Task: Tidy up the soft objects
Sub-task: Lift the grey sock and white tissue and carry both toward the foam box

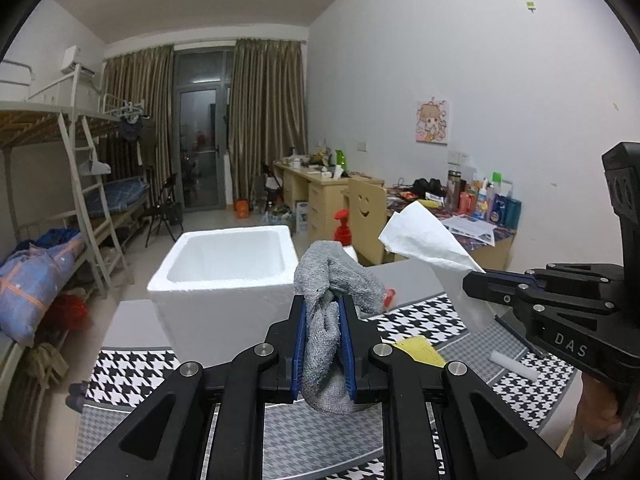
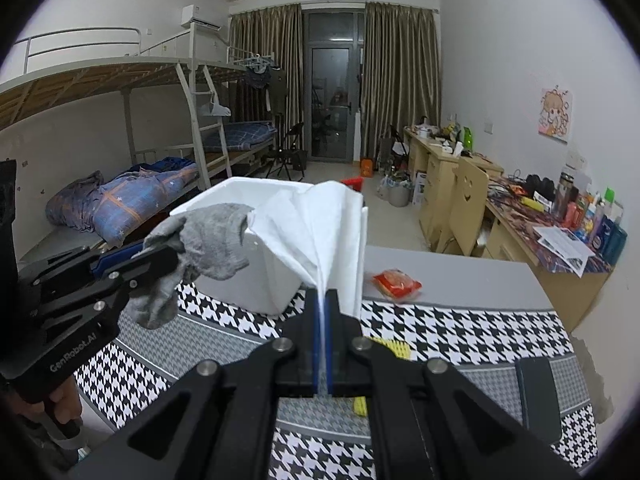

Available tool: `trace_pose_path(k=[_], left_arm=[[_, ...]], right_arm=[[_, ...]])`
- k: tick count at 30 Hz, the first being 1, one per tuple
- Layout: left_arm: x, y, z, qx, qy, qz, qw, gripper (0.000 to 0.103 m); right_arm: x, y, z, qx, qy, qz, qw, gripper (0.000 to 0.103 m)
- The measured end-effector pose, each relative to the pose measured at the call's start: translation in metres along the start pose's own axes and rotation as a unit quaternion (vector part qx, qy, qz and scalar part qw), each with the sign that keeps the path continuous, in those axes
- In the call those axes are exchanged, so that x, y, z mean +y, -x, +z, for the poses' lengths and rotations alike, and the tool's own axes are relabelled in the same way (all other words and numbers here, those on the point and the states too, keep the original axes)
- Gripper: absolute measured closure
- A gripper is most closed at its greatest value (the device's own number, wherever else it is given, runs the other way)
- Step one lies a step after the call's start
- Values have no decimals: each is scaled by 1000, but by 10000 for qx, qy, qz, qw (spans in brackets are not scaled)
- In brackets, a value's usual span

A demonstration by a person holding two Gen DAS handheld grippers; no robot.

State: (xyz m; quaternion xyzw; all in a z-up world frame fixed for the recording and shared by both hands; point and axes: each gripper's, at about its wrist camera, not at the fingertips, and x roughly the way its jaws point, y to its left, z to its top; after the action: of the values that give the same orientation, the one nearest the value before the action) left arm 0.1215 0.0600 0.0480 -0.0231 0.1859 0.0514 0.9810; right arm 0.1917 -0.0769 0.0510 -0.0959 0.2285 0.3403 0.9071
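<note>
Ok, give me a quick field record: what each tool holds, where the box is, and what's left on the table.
left tool: shut on grey sock, held above the table
right tool: shut on white tissue, also held up
foam box: open, looks empty, on the houndstooth mat ahead of both tools
left on table: red packet, yellow item, white roll, dark phone

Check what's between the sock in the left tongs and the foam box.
Nothing: in the left wrist view only bare patterned cloth lies between the held sock and the foam box.
</note>
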Motion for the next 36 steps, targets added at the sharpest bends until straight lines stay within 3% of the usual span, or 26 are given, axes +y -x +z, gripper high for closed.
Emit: trace_pose_path(k=[36], left_arm=[[66, -23, 50, -397, 278, 736, 9961, 86]], right_arm=[[36, -37, 61, -63, 105, 239, 9996, 99]])
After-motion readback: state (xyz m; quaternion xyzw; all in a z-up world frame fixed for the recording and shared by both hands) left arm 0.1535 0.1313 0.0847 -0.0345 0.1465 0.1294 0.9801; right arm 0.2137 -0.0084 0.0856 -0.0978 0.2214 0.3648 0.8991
